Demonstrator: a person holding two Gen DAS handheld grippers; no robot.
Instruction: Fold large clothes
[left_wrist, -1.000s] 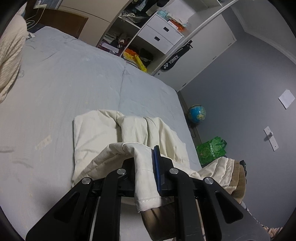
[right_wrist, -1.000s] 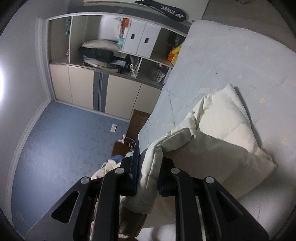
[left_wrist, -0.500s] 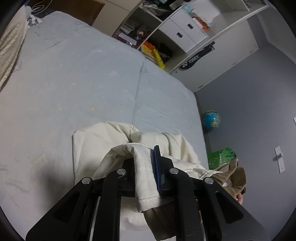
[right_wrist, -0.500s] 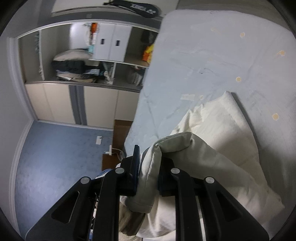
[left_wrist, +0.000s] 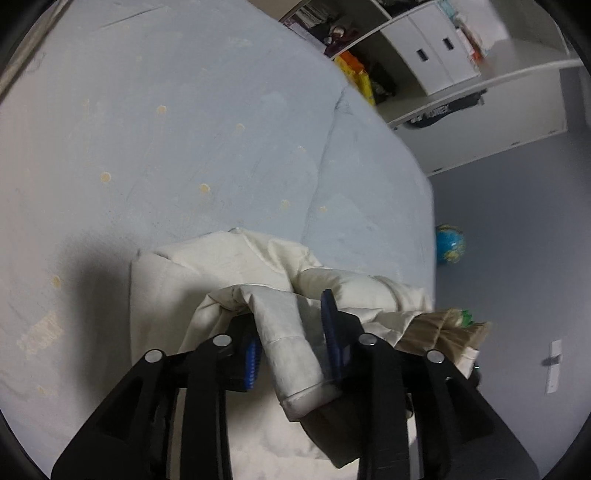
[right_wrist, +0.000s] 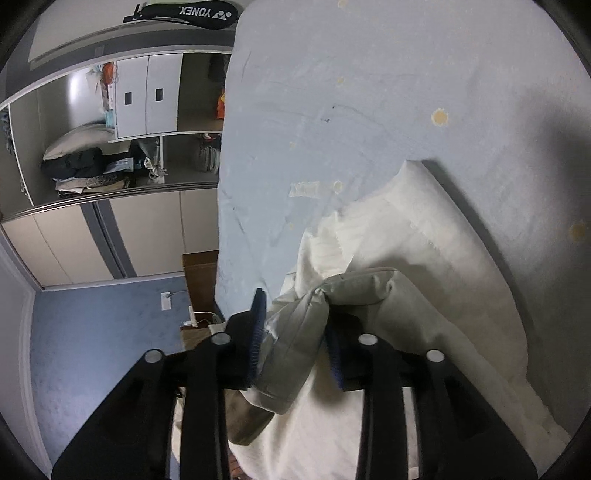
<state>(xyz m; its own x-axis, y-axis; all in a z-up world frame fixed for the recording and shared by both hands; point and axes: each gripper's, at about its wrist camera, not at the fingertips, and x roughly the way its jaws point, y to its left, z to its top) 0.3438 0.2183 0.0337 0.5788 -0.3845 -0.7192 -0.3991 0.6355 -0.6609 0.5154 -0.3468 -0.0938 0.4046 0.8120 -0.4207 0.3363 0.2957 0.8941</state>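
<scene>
A cream padded garment (left_wrist: 229, 269) lies bunched on the pale blue bed (left_wrist: 184, 129). A fold of it hangs between the blue pads of my left gripper (left_wrist: 291, 343), whose jaws stand apart with slack around the cloth. In the right wrist view the same garment (right_wrist: 436, 251) lies on the bed (right_wrist: 369, 92), and a fold of it sits between the parted jaws of my right gripper (right_wrist: 295, 339). A tan lining (left_wrist: 439, 328) shows at the garment's right end.
Open wardrobe shelves with white drawers (left_wrist: 436, 51) stand past the bed's far edge. A racket bag (right_wrist: 184, 14) leans by the wardrobe. A globe (left_wrist: 448, 243) sits on the floor right of the bed. A wooden bedside stand (right_wrist: 199, 273) is at the bed's left.
Both grippers have moved forward and down over the bed, carrying the garment edge onto the pile. Both jaws have opened from a tight grip on the cloth.
</scene>
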